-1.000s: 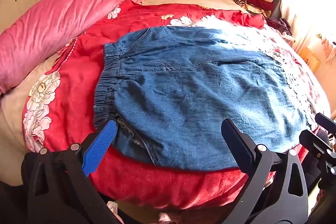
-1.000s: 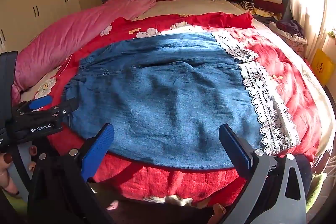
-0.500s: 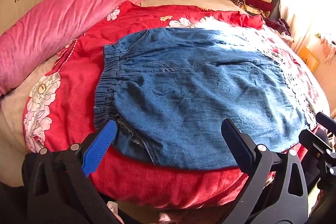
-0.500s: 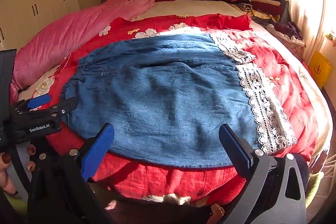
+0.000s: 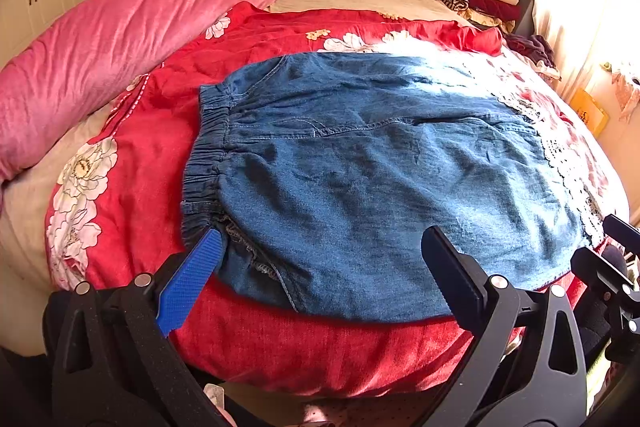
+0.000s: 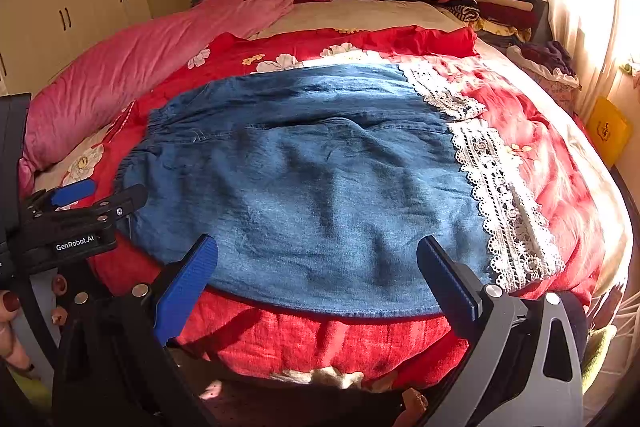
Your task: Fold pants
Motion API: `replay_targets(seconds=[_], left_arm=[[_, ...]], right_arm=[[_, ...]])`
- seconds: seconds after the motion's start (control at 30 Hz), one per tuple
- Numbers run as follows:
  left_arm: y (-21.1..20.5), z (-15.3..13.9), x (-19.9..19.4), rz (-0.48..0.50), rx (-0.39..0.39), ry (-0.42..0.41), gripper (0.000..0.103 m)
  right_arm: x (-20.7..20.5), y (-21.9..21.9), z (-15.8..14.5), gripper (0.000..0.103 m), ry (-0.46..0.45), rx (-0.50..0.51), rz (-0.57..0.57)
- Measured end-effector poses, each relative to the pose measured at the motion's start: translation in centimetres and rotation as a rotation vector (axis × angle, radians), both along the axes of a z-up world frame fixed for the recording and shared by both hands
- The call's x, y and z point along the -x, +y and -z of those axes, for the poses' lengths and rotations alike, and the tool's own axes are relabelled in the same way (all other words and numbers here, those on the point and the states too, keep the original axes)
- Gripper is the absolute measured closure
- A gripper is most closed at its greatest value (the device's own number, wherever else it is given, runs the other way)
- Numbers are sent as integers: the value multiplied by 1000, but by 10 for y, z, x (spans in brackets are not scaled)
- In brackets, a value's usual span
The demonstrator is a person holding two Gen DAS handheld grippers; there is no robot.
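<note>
- On the red floral quilt (image 5: 152, 131) covering the bed, blue denim pants with white lace hems (image 6: 320, 179) lie spread flat, elastic waistband to the left.
- Left gripper (image 5: 320, 267) hovers over the near edge by the waistband, fingers spread wide, gripping nothing.
- Right gripper (image 6: 316, 271) hovers near the lace hems, fingers likewise released.

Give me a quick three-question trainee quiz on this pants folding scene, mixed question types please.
1. True or false: the left gripper is shut on the denim pants.
2. Which end has the white lace trim? A) waistband B) leg hems
3. Fill in: the pants lie on a ___ floral quilt.

Key: 1. False, both it and the right gripper are open and empty. 2. B. 3. Red.
</note>
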State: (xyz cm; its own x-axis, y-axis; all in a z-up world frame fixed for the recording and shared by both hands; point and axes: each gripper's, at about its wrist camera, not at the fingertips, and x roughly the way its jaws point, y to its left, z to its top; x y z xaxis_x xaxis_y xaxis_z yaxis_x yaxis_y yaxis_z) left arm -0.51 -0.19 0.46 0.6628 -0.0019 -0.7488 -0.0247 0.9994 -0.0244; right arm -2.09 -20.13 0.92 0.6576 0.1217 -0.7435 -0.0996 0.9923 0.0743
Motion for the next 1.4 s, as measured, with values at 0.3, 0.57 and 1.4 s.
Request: replay_targets(seconds=[0.3, 0.57, 1.4], left_arm=[[1, 1, 0, 2, -5, 5, 9], [2, 2, -2, -2, -8, 4, 9], [8, 0, -8, -12, -19, -6, 9]], right_arm=[[0, 0, 0, 4, 1, 0, -1], [-1, -1, 0, 4, 2, -2, 3], [-18, 4, -1, 4, 2, 1, -10]])
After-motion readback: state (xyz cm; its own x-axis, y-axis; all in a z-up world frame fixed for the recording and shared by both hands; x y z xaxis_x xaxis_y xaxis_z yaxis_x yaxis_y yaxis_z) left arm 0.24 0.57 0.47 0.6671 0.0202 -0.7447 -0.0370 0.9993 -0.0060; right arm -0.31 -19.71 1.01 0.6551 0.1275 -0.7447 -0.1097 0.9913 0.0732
